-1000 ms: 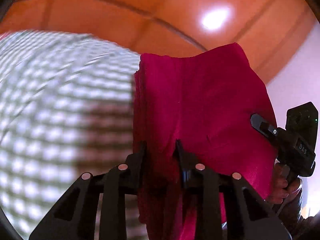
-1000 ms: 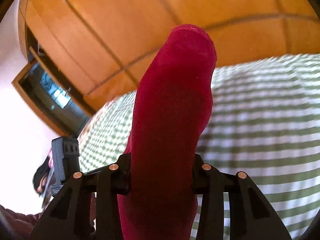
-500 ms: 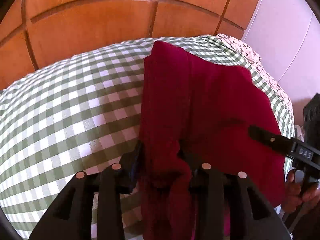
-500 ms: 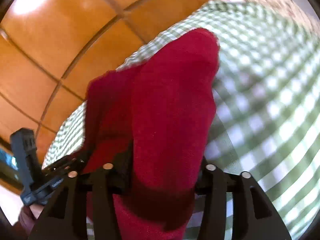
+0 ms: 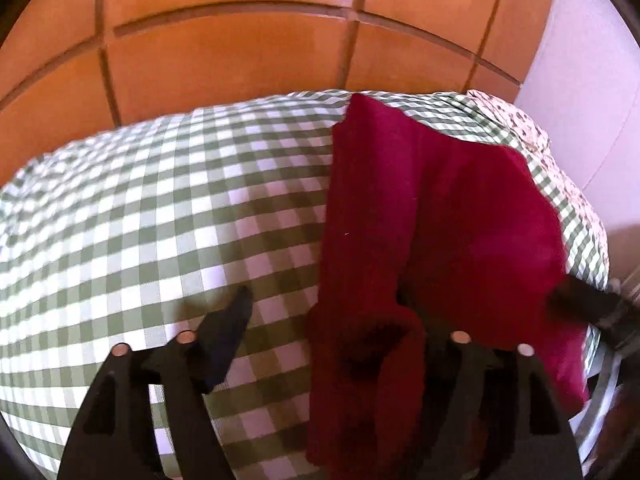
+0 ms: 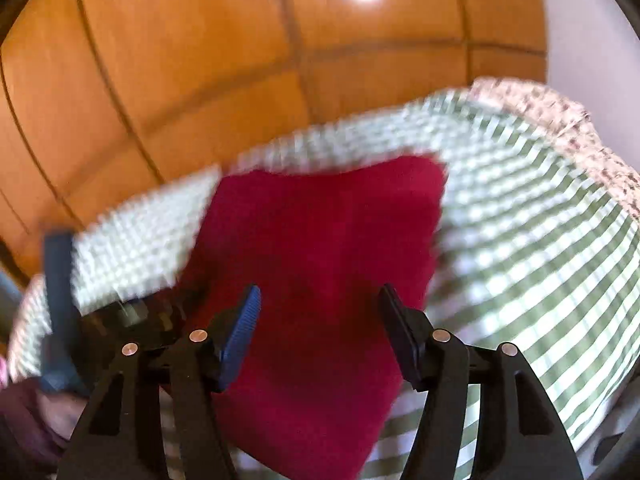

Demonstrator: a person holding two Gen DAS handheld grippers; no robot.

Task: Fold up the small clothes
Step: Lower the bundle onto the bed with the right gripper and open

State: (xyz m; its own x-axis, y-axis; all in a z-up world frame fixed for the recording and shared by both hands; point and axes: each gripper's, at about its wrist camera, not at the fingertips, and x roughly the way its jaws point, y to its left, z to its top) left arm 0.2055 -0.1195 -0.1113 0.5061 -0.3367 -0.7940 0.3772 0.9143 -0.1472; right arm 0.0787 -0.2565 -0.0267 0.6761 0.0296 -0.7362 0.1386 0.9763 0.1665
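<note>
Both tongs were clamped on the dark red knitted garment (image 5: 440,216) and carrying it in the air a second back; now it lies spread on the green-and-white checked bed cover (image 5: 160,200), and both pairs of jaws are opening.

Nearest, left tongs (image 5: 332,312): jaws wide and widening. A bunched fold of the red cloth sits between them, hard against the right-hand finger, which it hides. The left-hand finger (image 5: 224,336) stands clear over bare check. Nothing pinched that I can see.

Right tongs (image 6: 318,320): jaws parting, blue ribbed pad (image 6: 240,332) and its opposite both clear of the cloth. The red garment (image 6: 320,248) lies flat under and between them, loose. This view is smeared.

Further off, the cloth runs away from the tongs toward the far edge of the bed cover, its far hem stopping short of that edge. It looks doubled, one long layer lapped over a broader one. To the right, near the bed's far right corner, a speckled patterned fabric (image 5: 516,120); beyond, orange wooden panelling (image 5: 224,56).

Judgement: one fold laid and released; the near bunch wants smoothing, and probably another fold is left.
</note>
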